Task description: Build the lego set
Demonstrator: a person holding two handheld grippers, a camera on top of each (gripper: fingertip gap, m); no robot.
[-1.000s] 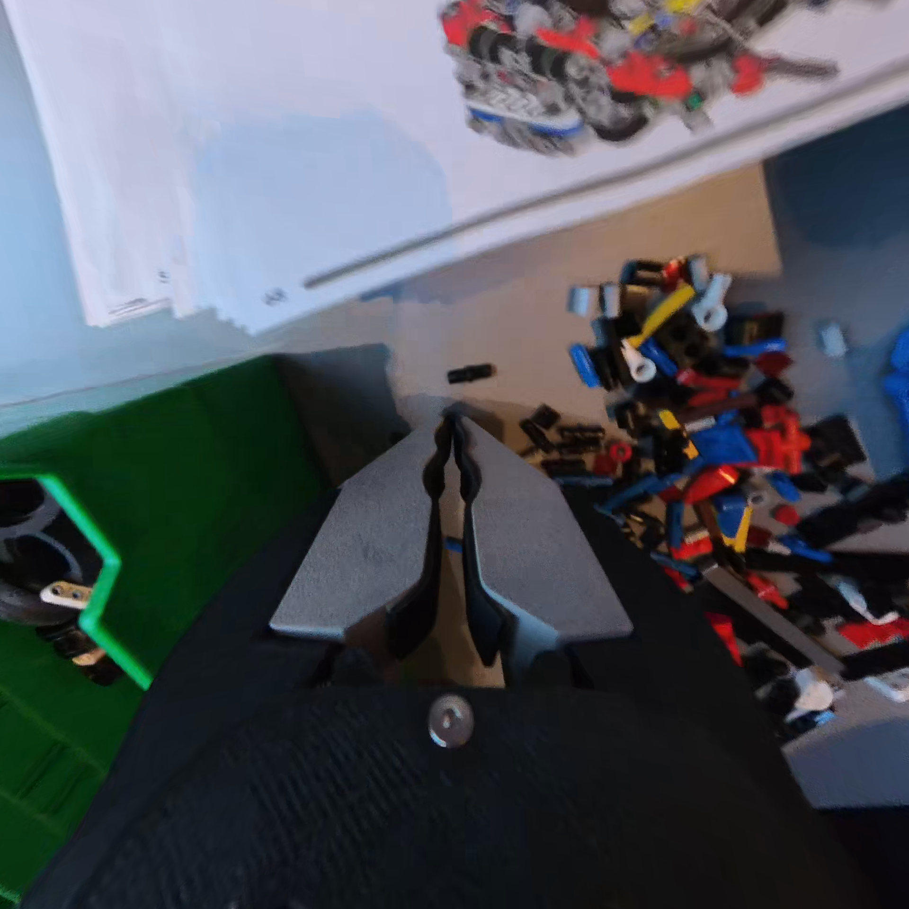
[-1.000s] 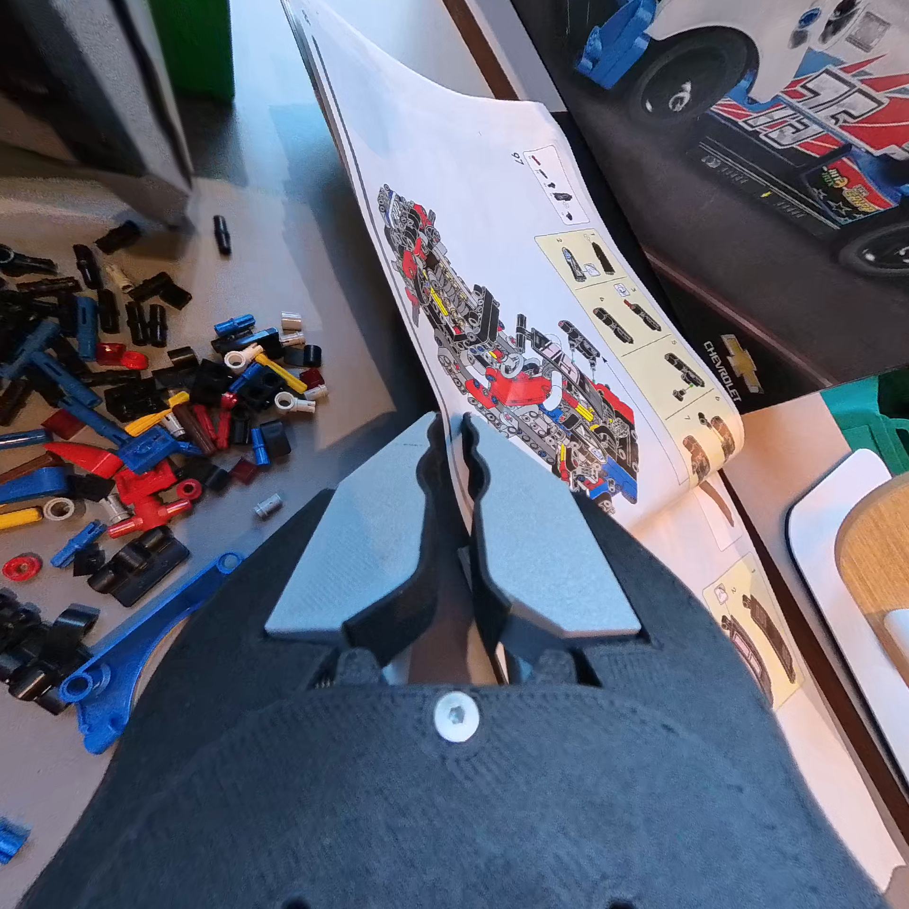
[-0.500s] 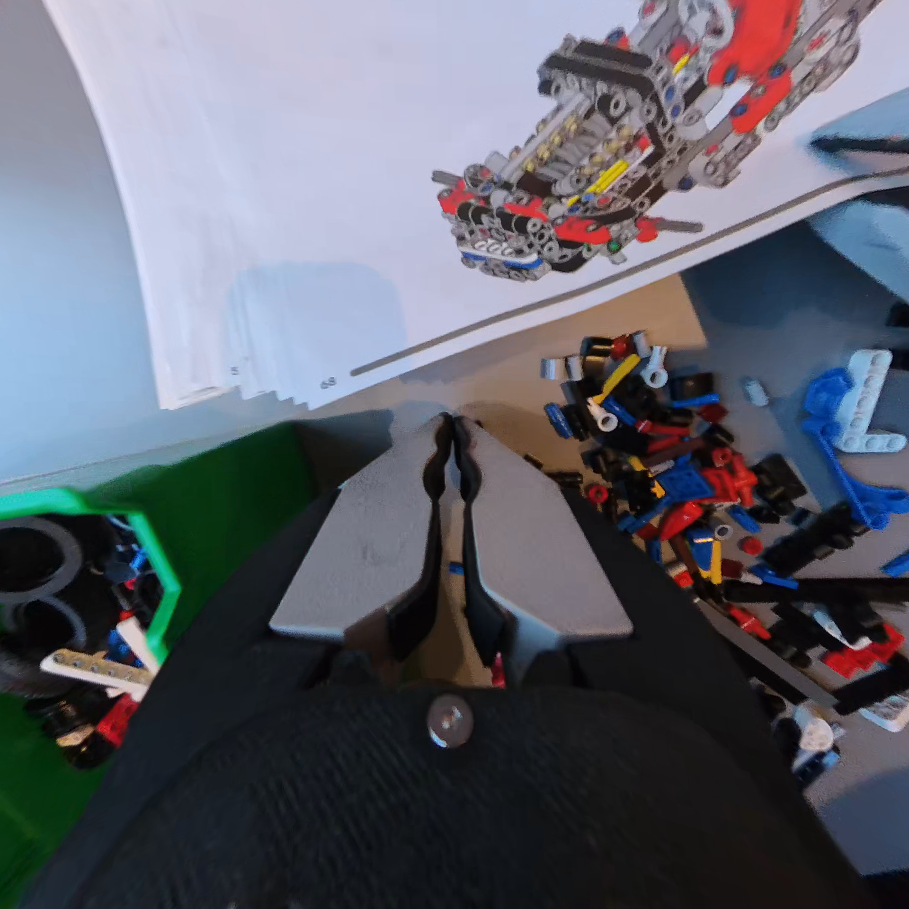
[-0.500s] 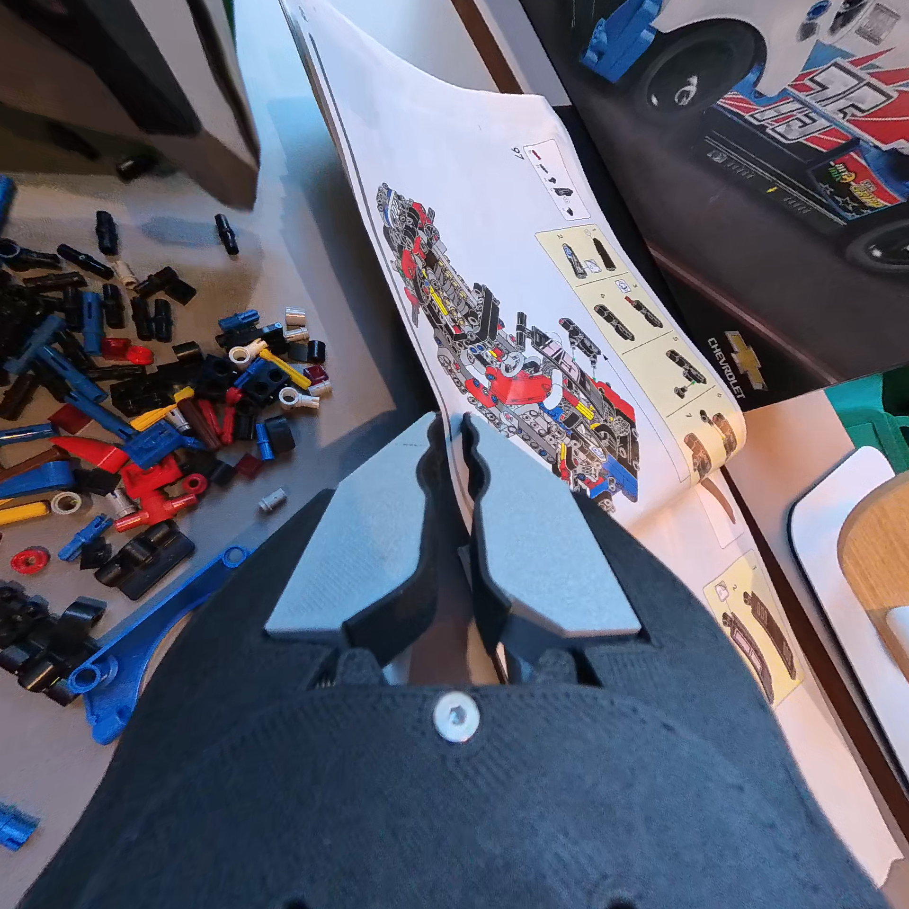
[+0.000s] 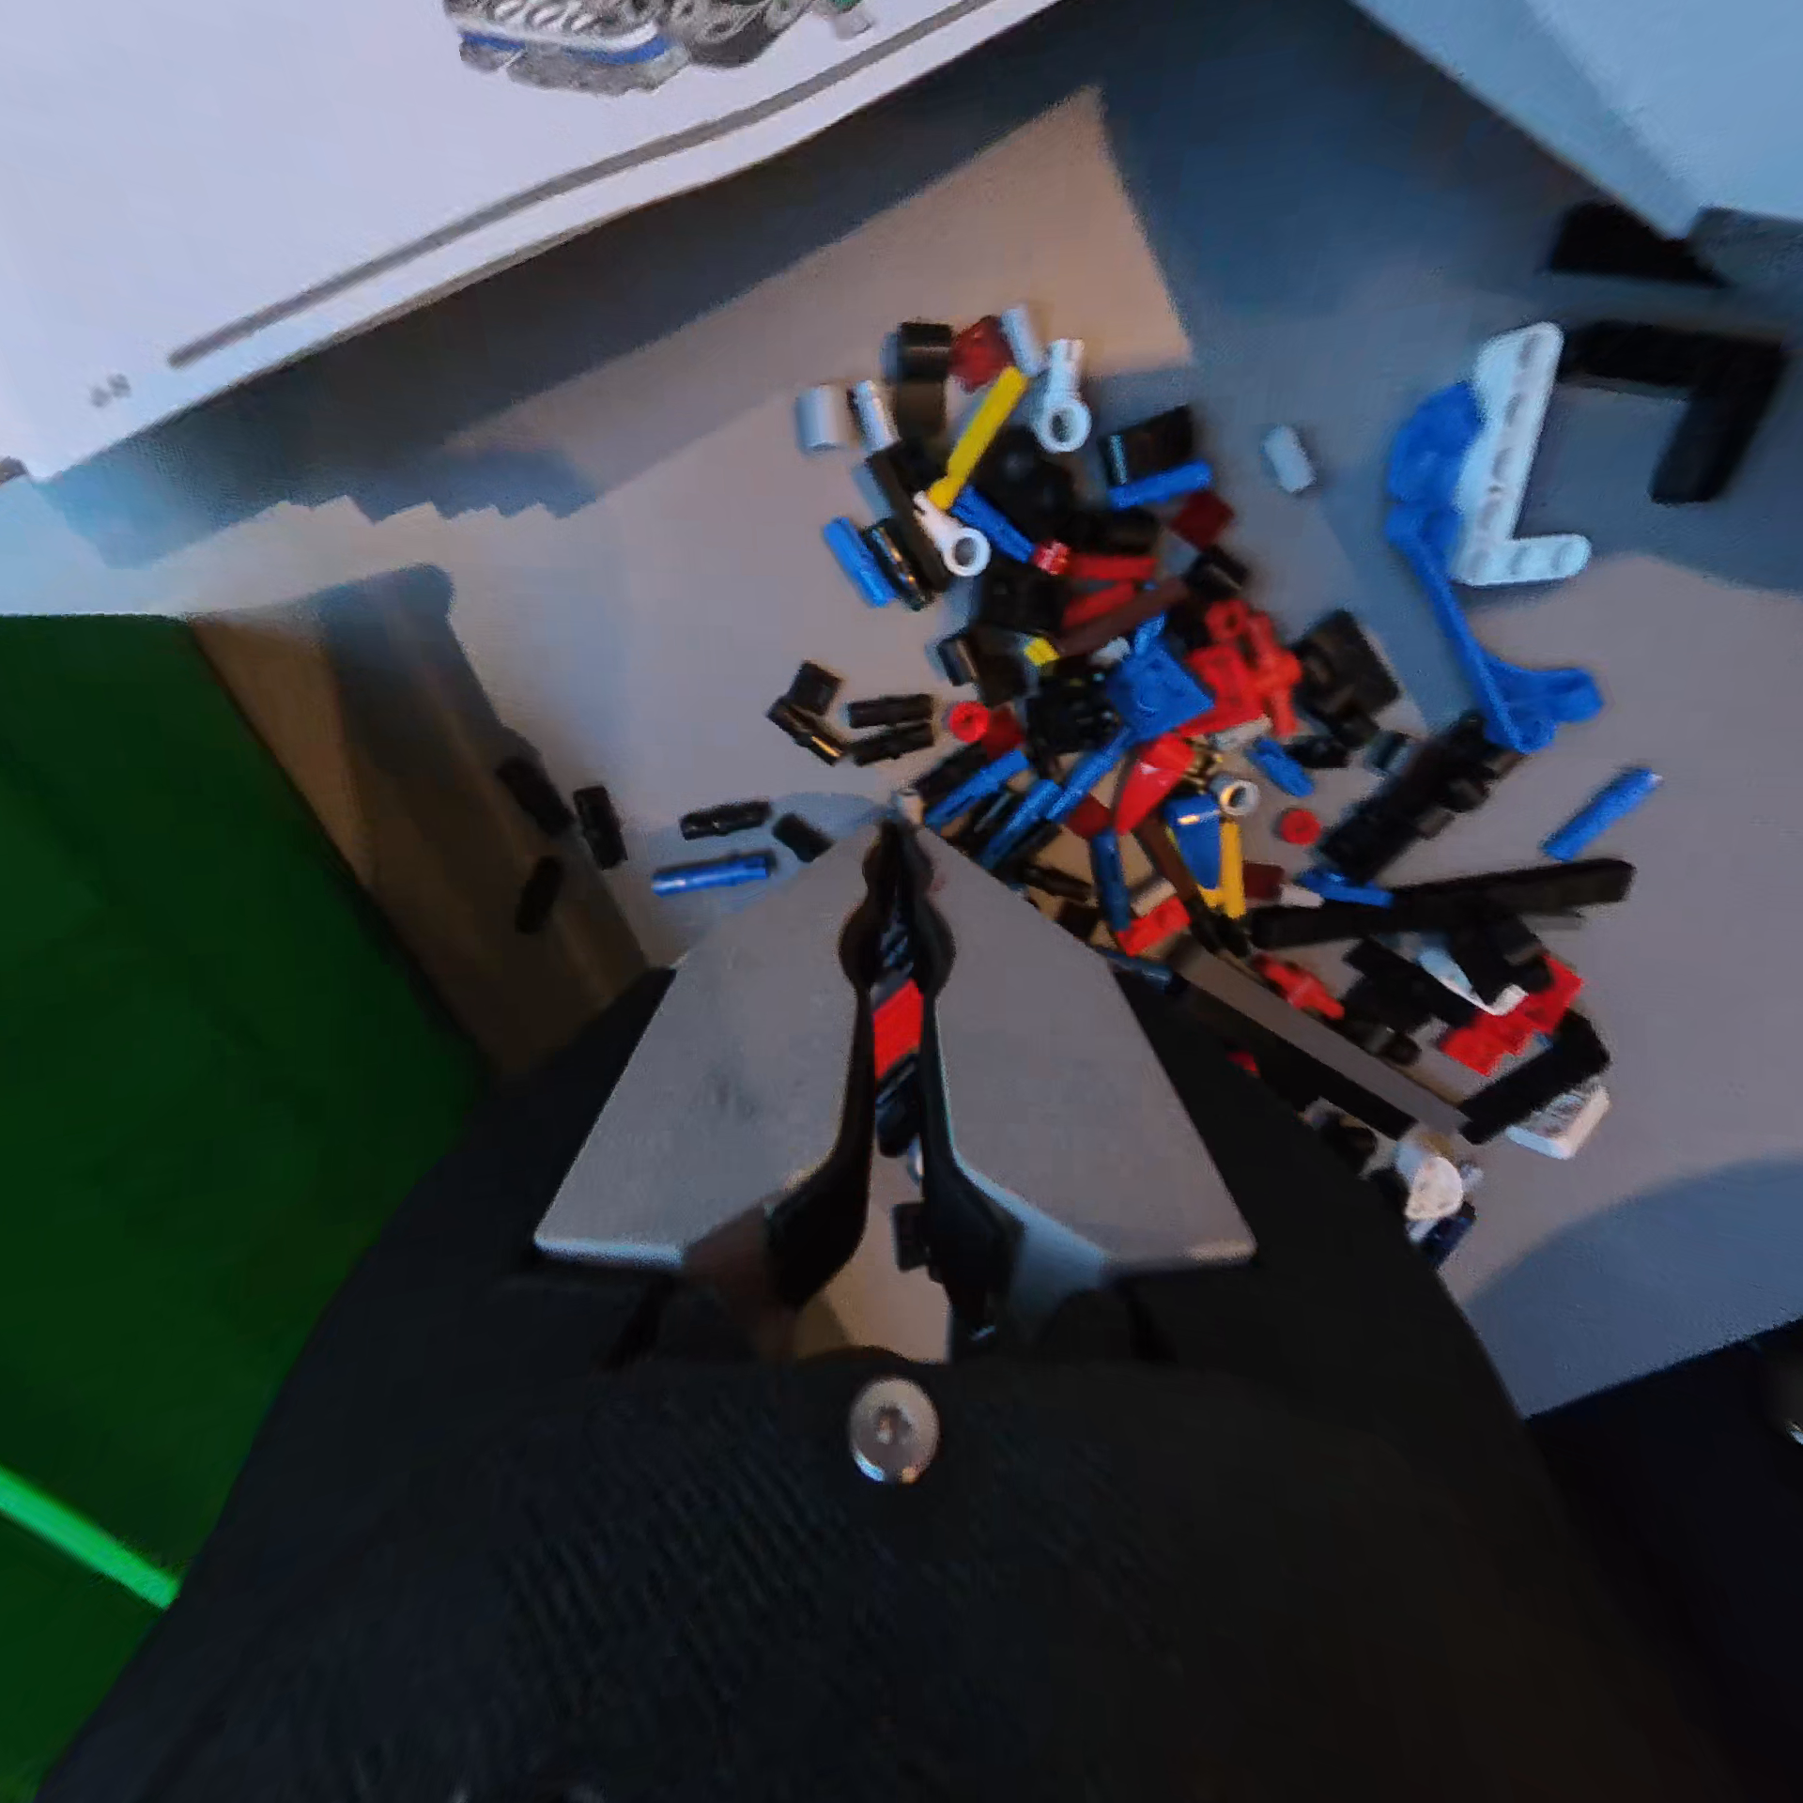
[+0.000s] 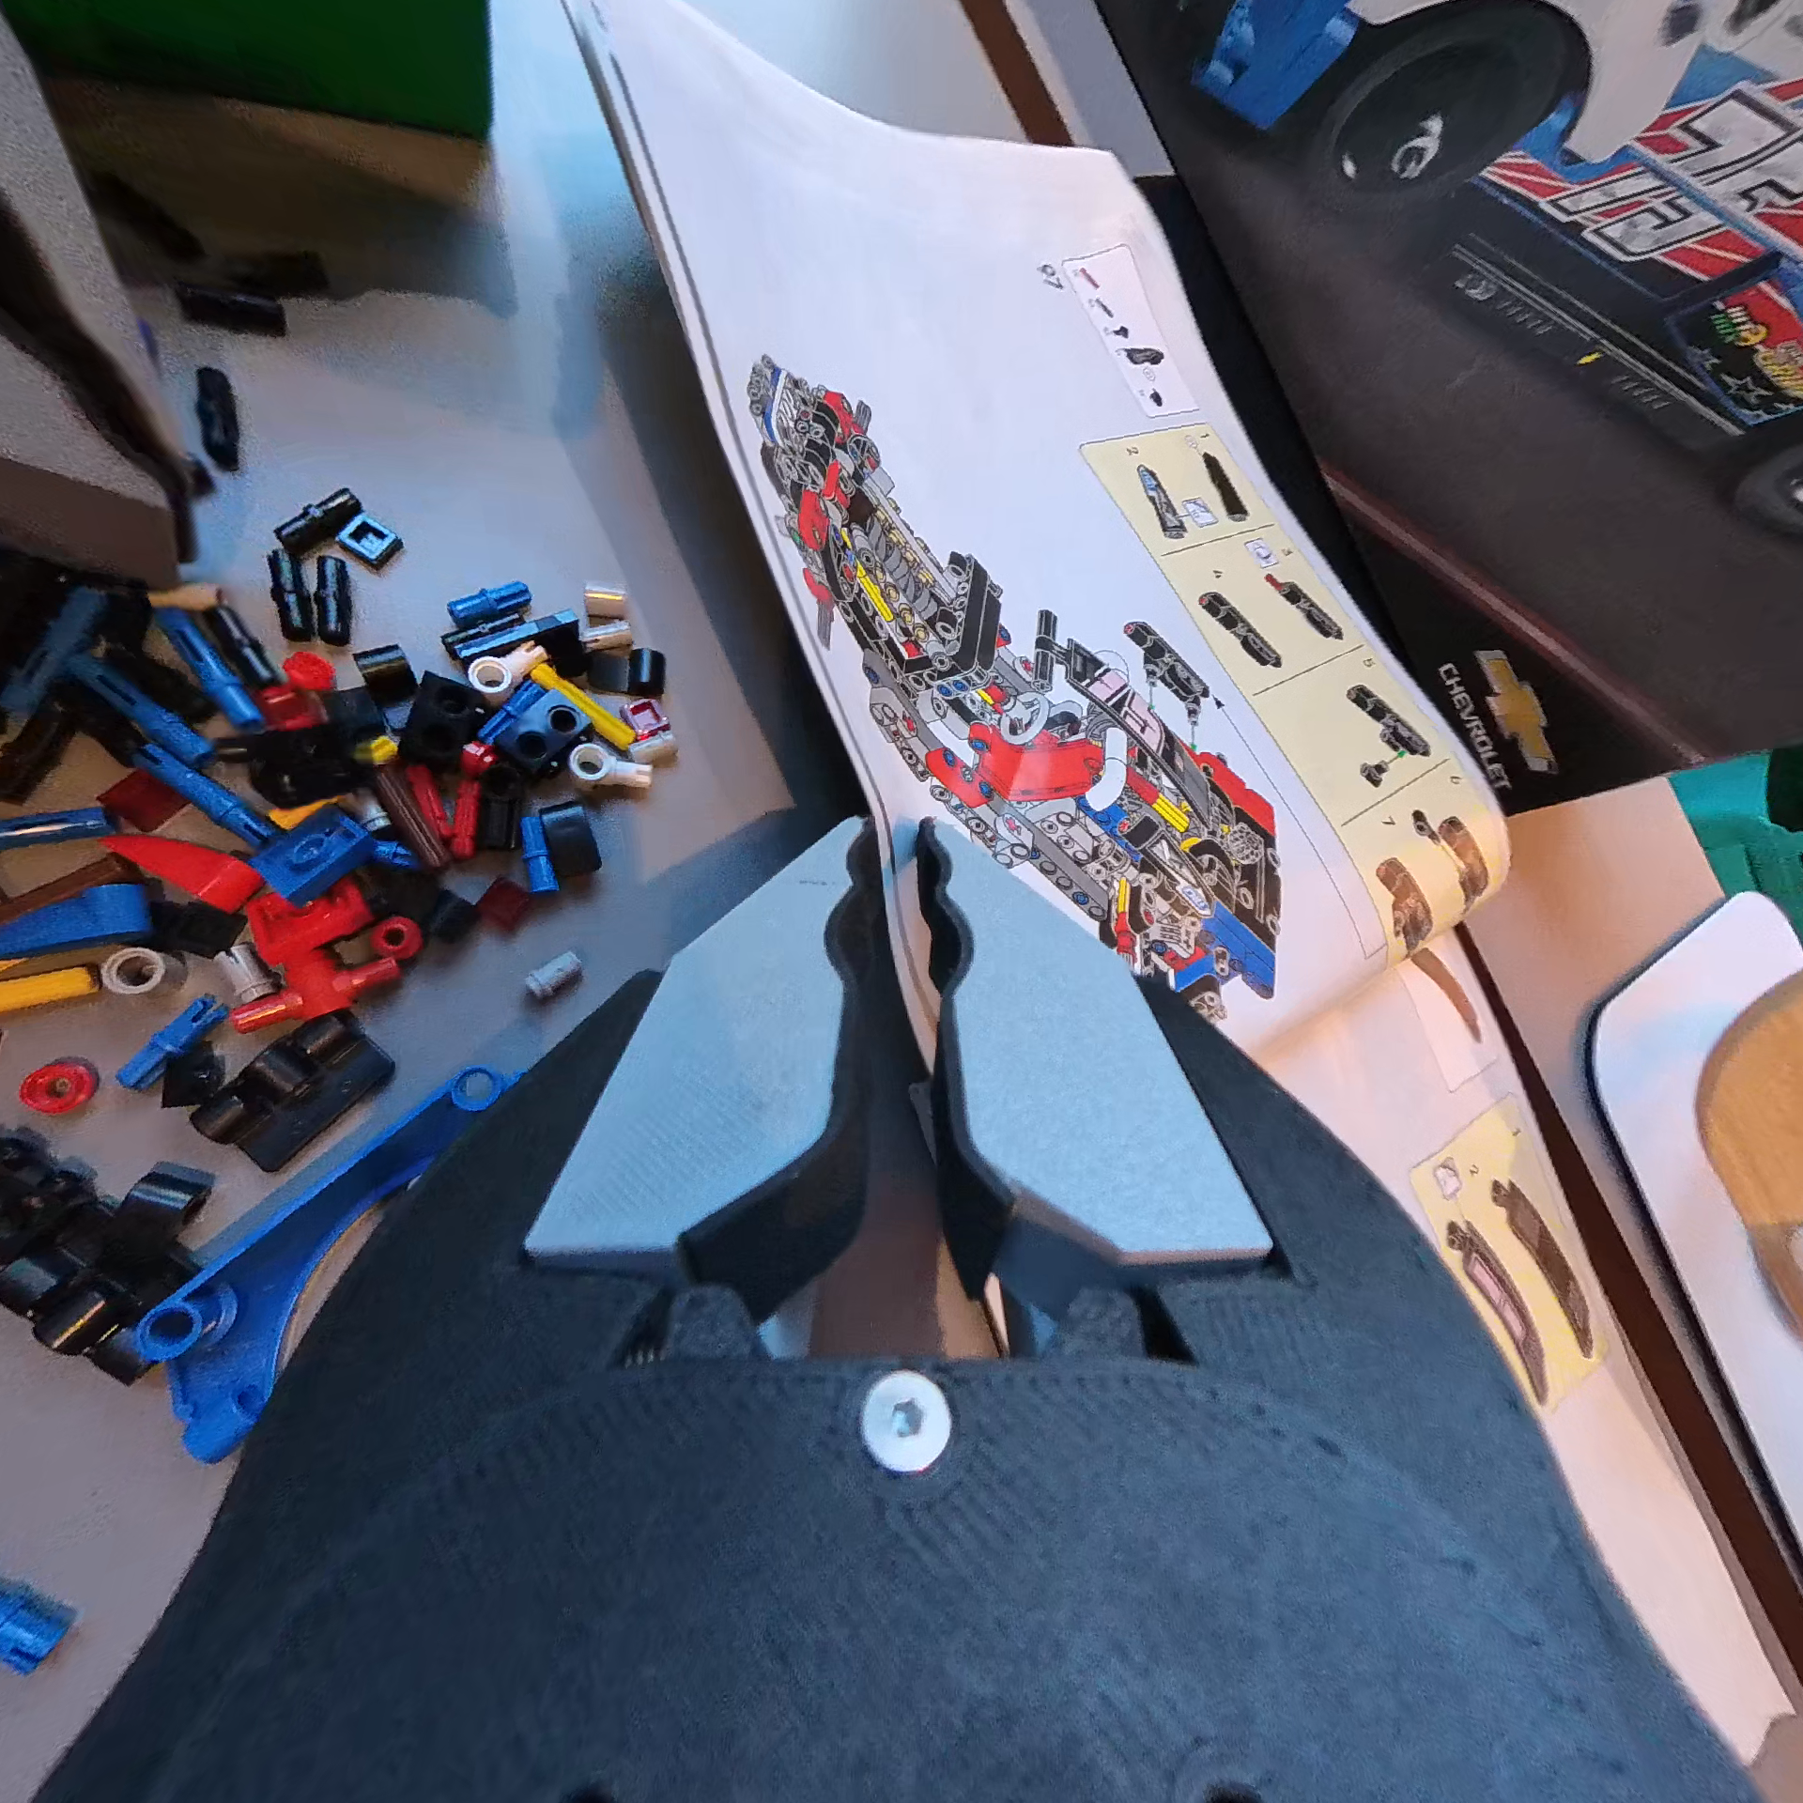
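While the grey tabletop (image 5: 624,624) carries everything here, most of it is taken up by a loose heap of lego pieces (image 5: 1122,702) in black, blue, red, yellow and white, lit partly warm and partly in bluish shade. The instruction booklet (image 6: 927,322) lies along the heap's far side, toward the right edge of the tabletop, and one printed page curves up off the rest. The right gripper (image 6: 893,839) has its jaws clenched on the near edge of that lifted page. Beyond the booklet lies the dark set box (image 6: 1561,341) with a car pictured on it, and a white tray (image 6: 1659,1073) with something tan on it is cut off at the right.

The left gripper (image 5: 893,839) hangs over the near part of the heap with its jaws pressed together; red and black show in the slit between them, but whether that is a held piece or the heap behind cannot be told. A blue curved beam (image 5: 1463,624) and a white L-shaped beam (image 5: 1507,459) lie just beside each other at the heap's right. A green bin (image 5: 146,976) fills the left side, its contents out of sight. The left wrist view is blurred, so small pieces are hard to name.
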